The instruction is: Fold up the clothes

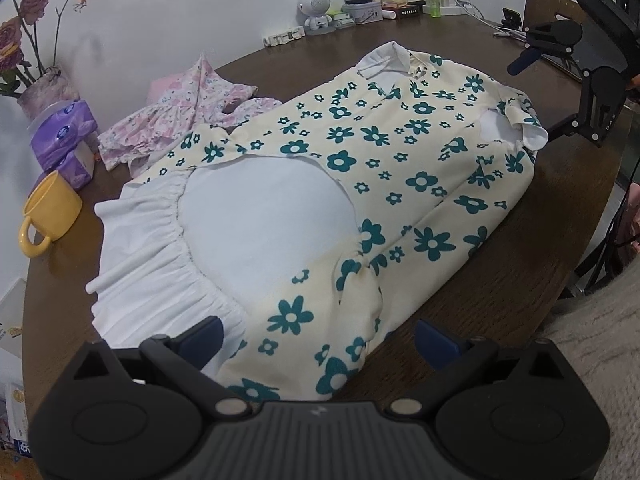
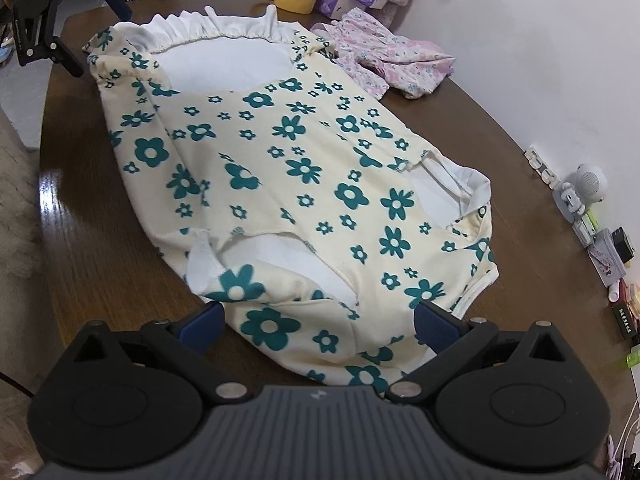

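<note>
- A dark brown wooden table [image 1: 500, 264] with a rounded edge fills most of both views, set against a plain white wall [image 1: 180, 4].
- A cream garment printed with teal flowers [image 1: 400, 152] lies spread flat across the middle of the table. Its white ruffled hem [image 1: 152, 264] is toward the left gripper, and its white collar [image 1: 386, 58] is toward the far wall in the left wrist view.
- A pink floral garment [image 1: 180, 116] lies crumpled on the table just beside the cream one, nearer the wall.
- A yellow mug [image 1: 48, 212] stands near the table edge, next to purple tissue packs [image 1: 66, 140].
- A vase of dried roses [image 1: 28, 60] stands behind the tissue packs.
- Along the wall sits a small white robot figure [image 1: 316, 10] among boxes, bottles and cables.
- Pale carpet [image 1: 600, 344] shows beyond the table edge.
- The left gripper [image 1: 320, 340] is at the hem end. Its 2 blue-padded fingers [image 1: 210, 336] are spread wide apart, with the cream fabric lying between them. They grip nothing; whether the pads touch the cloth cannot be told.
- The right gripper [image 2: 320, 320] is at the opposite end, near a sleeve opening [image 2: 280, 260]. Its 2 fingers [image 2: 434, 322] are also spread wide, straddling the cloth edge and holding nothing.
- In the left wrist view the right gripper [image 1: 552, 56] appears at upper right, above the table's far side.
</note>
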A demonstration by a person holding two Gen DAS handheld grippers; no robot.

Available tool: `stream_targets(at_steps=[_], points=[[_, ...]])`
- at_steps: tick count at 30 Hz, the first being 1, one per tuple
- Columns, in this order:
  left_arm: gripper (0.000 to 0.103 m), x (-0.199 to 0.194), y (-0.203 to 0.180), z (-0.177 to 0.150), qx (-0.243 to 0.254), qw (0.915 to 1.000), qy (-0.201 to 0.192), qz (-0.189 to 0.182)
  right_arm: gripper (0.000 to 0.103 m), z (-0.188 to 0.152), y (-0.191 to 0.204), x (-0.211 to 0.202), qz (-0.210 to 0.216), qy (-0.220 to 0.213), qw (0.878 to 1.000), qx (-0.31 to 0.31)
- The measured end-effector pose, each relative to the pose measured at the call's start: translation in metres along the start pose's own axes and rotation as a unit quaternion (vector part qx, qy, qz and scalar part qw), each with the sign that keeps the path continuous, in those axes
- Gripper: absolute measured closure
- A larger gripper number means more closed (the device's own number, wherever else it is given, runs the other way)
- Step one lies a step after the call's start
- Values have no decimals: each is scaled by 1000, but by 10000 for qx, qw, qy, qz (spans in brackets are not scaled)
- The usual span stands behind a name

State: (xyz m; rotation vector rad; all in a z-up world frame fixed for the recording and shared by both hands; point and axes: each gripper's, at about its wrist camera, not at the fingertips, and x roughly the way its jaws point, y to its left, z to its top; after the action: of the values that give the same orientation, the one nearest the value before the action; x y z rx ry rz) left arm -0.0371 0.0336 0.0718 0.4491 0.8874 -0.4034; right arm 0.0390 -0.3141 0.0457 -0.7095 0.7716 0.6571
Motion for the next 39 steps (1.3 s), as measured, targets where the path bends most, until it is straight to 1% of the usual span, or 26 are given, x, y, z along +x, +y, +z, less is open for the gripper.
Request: stream_targets(at_steps=[5, 8, 10, 12, 17, 19, 20, 23, 25, 26, 27, 28, 29, 31, 32, 33, 34, 35, 36, 39], points=[[1, 0, -2, 0, 90, 9999, 37, -40, 3, -1, -3, -3, 120, -13, 9999, -24], [2, 0, -3, 0, 144, 9999, 59, -64, 14, -2, -2, -5, 236, 59, 9997, -79], [6, 0, -3, 0, 179, 9998, 88, -76, 30, -3, 0, -5, 320, 163, 9993, -142], [12, 1, -4, -2, 222, 9996, 143, -81, 34, -4, 4, -3, 377, 259, 9986, -257], [16, -2, -6, -7, 345, 9991, 215, -114, 40, -6, 13, -3, 641, 259, 9964, -498], [19, -3, -6, -9, 361, 9990, 229, -128, 49, -5, 16, -1, 677, 290, 9957, -554], [21, -3, -6, -10, 388, 9989, 240, -144, 50, -5, 16, 0, 693, 297, 9956, -551], [29, 0, -5, -13, 505, 9981, 320, -164, 59, -4, 13, 3, 731, 306, 9956, -507], [39, 2, -4, -13, 555, 9977, 340, -185, 71, -4, 10, 5, 755, 315, 9956, -466], [43, 3, -4, -13, 570, 9976, 346, -200, 74, -4, 10, 5, 766, 313, 9955, -454], [50, 5, -3, -13, 582, 9974, 354, -225, 79, -4, 9, 6, 783, 310, 9955, -433], [59, 6, -2, -13, 598, 9972, 362, -260, 81, -4, 8, 7, 797, 310, 9955, -407], [63, 7, -1, -14, 602, 9971, 365, -294, 82, -4, 8, 7, 792, 313, 9956, -397], [85, 9, 0, -15, 596, 9969, 365, -359, 89, -4, 9, 8, 733, 344, 9959, -414], [88, 9, 2, -16, 540, 9971, 339, -411, 90, -4, 10, 8, 722, 358, 9959, -410], [90, 8, 4, -16, 457, 9974, 299, -474, 92, -4, 11, 8, 693, 372, 9961, -409], [96, 7, 7, -16, 341, 9976, 251, -548, 94, -4, 11, 8, 664, 387, 9962, -409], [98, 6, 10, -17, 228, 9978, 204, -580, 96, -4, 12, 8, 629, 402, 9964, -414], [99, 5, 12, -17, 126, 9981, 162, -586, 99, -5, 13, 8, 614, 399, 9965, -410], [100, 1, 20, -18, -144, 9982, 20, -589, 101, -7, 14, 6, 572, 326, 9972, -350]])
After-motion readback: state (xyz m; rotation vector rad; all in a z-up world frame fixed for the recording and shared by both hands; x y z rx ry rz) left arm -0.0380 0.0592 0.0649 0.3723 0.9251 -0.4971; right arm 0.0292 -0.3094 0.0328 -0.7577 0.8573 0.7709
